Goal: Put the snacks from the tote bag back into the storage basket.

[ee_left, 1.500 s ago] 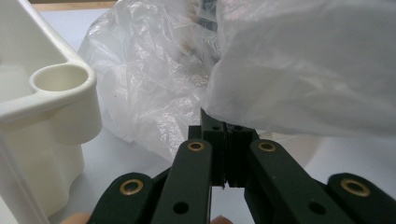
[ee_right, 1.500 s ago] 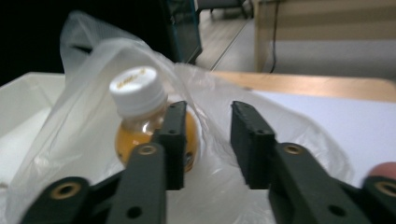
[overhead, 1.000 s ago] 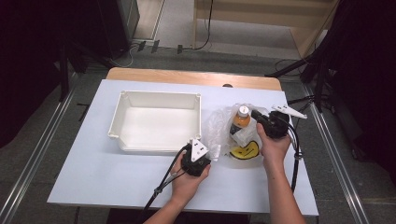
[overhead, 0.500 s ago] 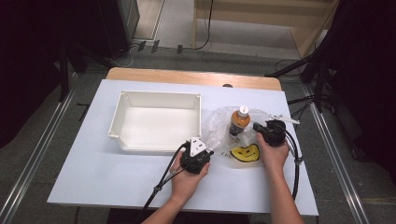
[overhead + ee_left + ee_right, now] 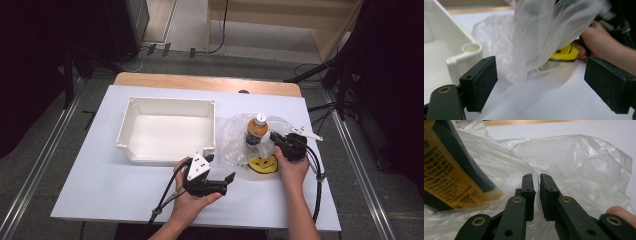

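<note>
— Left gripper (image 5: 221, 183)? Jaws just opened wide, holding nothing.
— Right gripper (image 5: 536, 185)? Nearly closed, pinching bag (image 5: 235, 137) film.
— Bottle (image 5: 256, 131)? Upright inside bag, right of tray (image 5: 131, 131).

The left gripper (image 5: 223, 176) now sits back from the plastic bag (image 5: 235, 137), lifted off the table, where half a second ago it was at the bag's near edge. Its jaws have just been opening and stand wide with nothing between them. The right gripper (image 5: 274, 137) is lower, against the bag beside the bottle (image 5: 255, 131), its jaws nearly together on a fold of film.
</note>
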Tool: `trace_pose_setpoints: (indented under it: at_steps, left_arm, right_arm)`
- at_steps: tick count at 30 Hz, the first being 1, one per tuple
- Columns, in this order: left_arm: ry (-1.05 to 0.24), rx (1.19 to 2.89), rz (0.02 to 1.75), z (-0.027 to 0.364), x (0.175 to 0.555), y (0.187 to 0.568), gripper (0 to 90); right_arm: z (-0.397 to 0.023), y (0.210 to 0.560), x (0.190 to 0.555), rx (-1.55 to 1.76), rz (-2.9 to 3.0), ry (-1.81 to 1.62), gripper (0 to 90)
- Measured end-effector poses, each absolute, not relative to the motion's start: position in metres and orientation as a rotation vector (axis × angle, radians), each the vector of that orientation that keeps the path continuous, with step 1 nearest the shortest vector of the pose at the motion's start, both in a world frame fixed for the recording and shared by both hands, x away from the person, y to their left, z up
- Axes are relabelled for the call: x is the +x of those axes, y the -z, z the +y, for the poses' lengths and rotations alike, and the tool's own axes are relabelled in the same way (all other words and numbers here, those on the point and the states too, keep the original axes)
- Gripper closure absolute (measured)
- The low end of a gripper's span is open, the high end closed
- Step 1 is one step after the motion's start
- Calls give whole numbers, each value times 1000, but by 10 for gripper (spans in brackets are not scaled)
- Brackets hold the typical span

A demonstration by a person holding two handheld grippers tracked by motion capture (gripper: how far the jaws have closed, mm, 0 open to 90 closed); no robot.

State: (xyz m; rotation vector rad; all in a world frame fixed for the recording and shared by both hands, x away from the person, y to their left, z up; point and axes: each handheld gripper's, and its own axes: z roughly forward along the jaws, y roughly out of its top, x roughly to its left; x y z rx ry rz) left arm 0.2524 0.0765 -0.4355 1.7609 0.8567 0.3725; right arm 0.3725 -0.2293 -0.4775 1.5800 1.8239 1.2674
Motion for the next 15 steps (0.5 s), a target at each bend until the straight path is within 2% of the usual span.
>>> trace_pose_setpoints:
  at_steps: [6,7,8,9,10,11,13,15]
  left_arm:
    - [-360,1726,833,65,255,415,83]
    - [-378,1724,845,63,257,413,87]
    - [-381,1722,859,62,258,413,132]
    - [-381,1718,879,61,261,413,201]
    - [-386,1715,894,61,263,415,332]
    - [-390,1718,901,61,264,417,552]
    - [-383,1743,905,60,268,423,717]
    - [-368,1786,909,59,272,432,841]
  right_arm:
    - [-228,477,372,1568,1827,-1253,829]
    - [-227,478,372,1563,1827,-1251,829]
    - [-227,477,372,1562,1827,-1248,828]
    - [-227,477,371,1560,1827,-1248,828]
    - [-227,477,371,1561,1827,-1247,828]
    - [-227,477,371,1561,1828,-1247,828]
    - [-227,477,371,1558,1828,-1248,828]
    - [-227,477,371,1558,1827,-1252,827]
